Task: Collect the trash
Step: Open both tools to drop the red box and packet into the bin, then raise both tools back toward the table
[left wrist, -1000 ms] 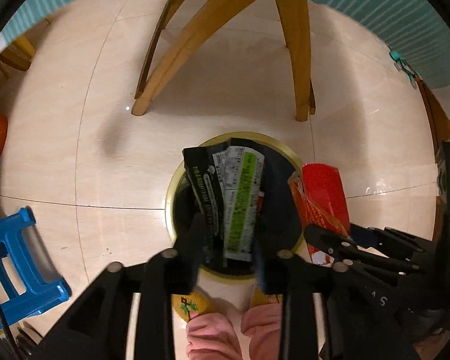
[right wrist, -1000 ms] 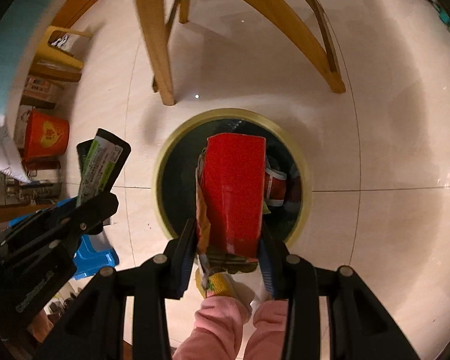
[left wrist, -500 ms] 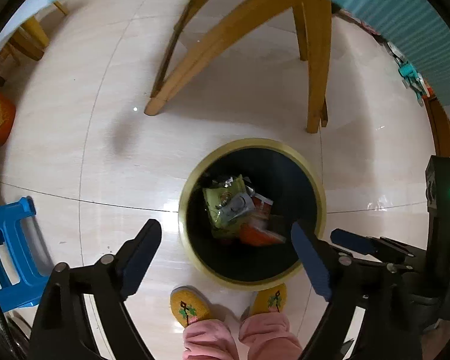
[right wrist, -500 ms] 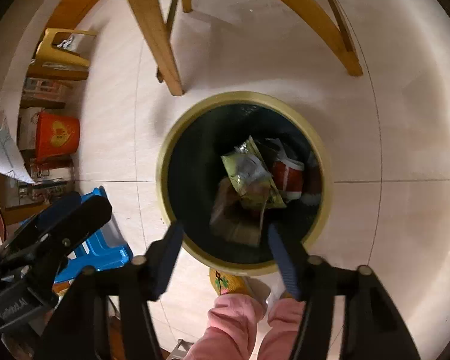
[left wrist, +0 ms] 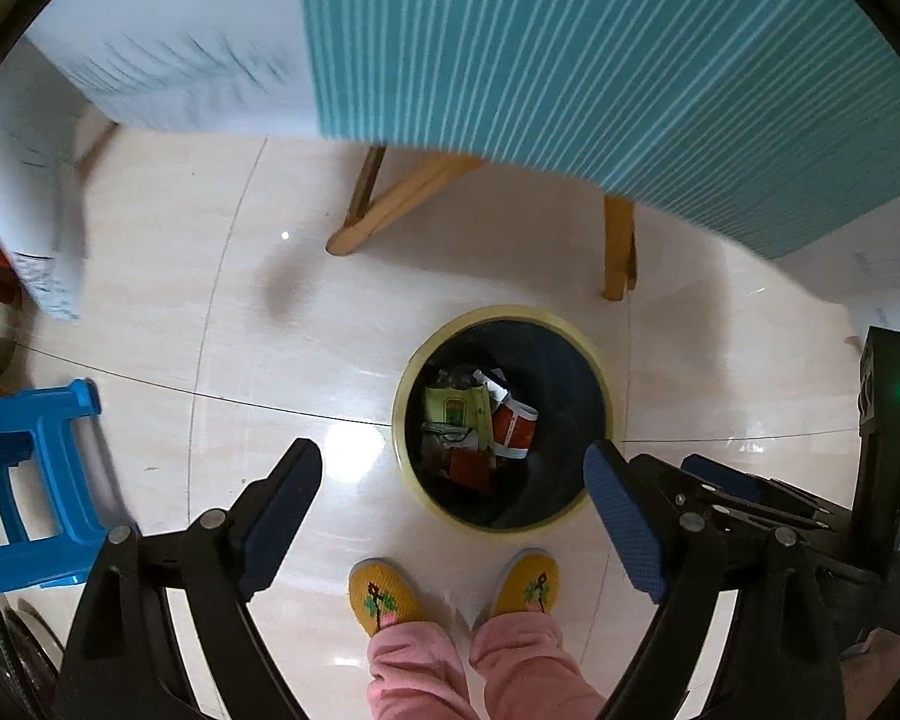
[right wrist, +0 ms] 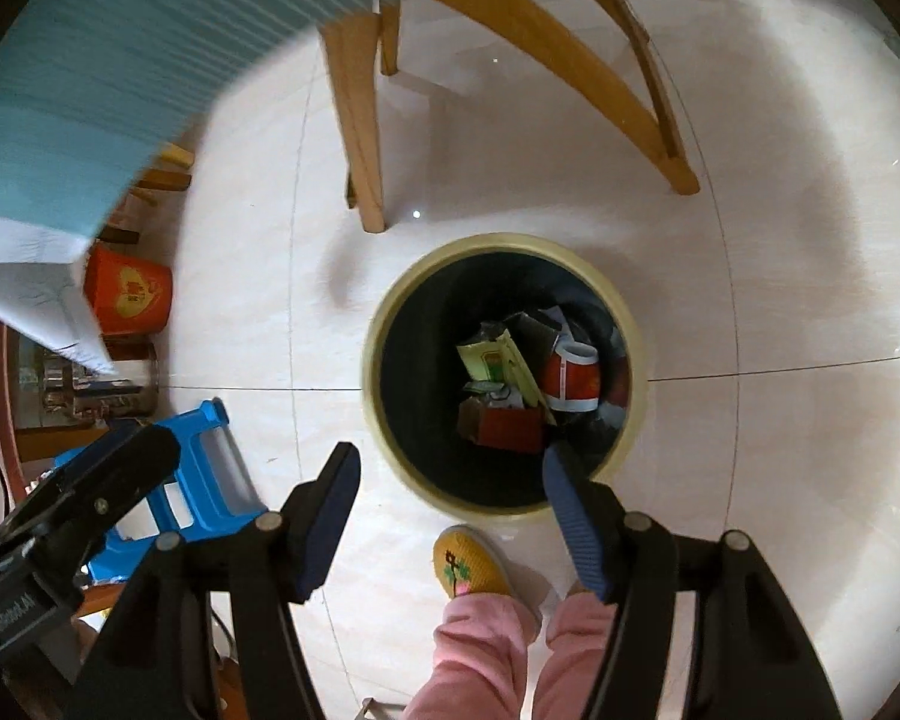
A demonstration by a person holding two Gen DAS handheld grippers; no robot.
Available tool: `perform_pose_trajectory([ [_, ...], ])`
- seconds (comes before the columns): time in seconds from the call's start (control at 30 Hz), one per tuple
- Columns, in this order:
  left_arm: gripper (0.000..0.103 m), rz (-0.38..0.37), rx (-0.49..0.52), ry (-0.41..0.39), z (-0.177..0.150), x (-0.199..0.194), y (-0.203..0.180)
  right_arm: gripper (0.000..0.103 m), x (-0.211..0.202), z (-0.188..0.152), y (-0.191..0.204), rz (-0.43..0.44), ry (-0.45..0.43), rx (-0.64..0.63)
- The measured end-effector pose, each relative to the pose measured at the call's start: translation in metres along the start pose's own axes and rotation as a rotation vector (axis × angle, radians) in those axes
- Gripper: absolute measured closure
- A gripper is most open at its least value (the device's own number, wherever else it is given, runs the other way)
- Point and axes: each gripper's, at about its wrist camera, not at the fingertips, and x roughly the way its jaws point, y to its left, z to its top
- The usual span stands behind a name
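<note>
A round trash bin with a yellow rim [left wrist: 411, 384] [right wrist: 372, 336] stands on the tiled floor. Inside lie several wrappers: a green packet [left wrist: 453, 408] [right wrist: 495, 360], a red-and-white wrapper [left wrist: 513, 429] [right wrist: 573, 381] and a red box [left wrist: 471, 468] [right wrist: 510, 429]. My left gripper [left wrist: 453, 495] is open and empty, high above the bin's near side. My right gripper [right wrist: 450, 495] is open and empty, also above the bin's near rim. The right gripper's body shows at the right of the left wrist view [left wrist: 750, 498].
Wooden table legs [left wrist: 402, 201] [right wrist: 360, 120] stand behind the bin under a teal striped tablecloth [left wrist: 600, 48]. A blue plastic stool [left wrist: 24, 468] [right wrist: 198, 480] is at the left. An orange box [right wrist: 129, 294] sits further left. The person's yellow slippers [left wrist: 384, 594] stand beside the bin.
Both grippers opened and dropped their wrappers into the bin. Both have since risen away from the bin, so the tablecloth comes into view.
</note>
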Motion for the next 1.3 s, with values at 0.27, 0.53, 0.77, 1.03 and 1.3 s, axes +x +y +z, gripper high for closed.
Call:
perform_pose_trajectory([
  [0.27, 0.015, -0.020, 0.037, -0.085, -0.003, -0.108, -0.006, 0.039, -0.098, -0.024, 0.044, 0.003, -0.043, -0.064],
  [0.53, 0.015, -0.018, 0.101, -0.209, 0.007, -0.224, -0.010, 0.039, -0.206, -0.042, 0.098, 0.005, -0.149, -0.152],
  [0.77, 0.015, -0.039, 0.145, -0.338, 0.024, -0.311, -0.011, 0.039, -0.287, -0.048, 0.140, -0.009, -0.288, -0.227],
  [1.03, 0.015, -0.087, 0.157, -0.435, 0.057, -0.376, -0.007, 0.039, -0.363, -0.035, 0.178, -0.045, -0.474, -0.247],
  [1.3, 0.015, -0.050, 0.173, -0.537, 0.099, -0.418, -0.005, 0.039, -0.406, -0.022, 0.189, -0.069, -0.601, -0.228],
])
